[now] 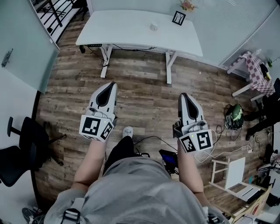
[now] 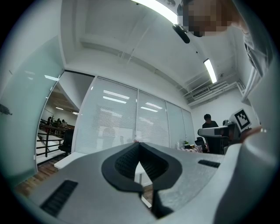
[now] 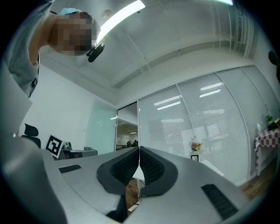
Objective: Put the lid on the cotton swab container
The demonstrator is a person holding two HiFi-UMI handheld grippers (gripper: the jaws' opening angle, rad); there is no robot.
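Note:
Across the room stands a white table [image 1: 131, 30], and on it sits a small white object [image 1: 153, 27] that may be the cotton swab container; I cannot make out a lid at this distance. My left gripper [image 1: 112, 84] and my right gripper [image 1: 183, 95] are held in front of the person's body above the wooden floor, well short of the table. Both point toward it. In the left gripper view the left gripper [image 2: 139, 143] has its jaws pressed together with nothing between them. The right gripper [image 3: 139, 148] is shut and empty as well.
A framed black-and-white marker [image 1: 178, 18] and flowers [image 1: 188, 5] stand at the table's far edge. A black office chair [image 1: 22, 148] is at the left. A checked-cloth side table [image 1: 256, 72], a green bag [image 1: 236, 114], a white stool [image 1: 232, 173] and floor cables fill the right.

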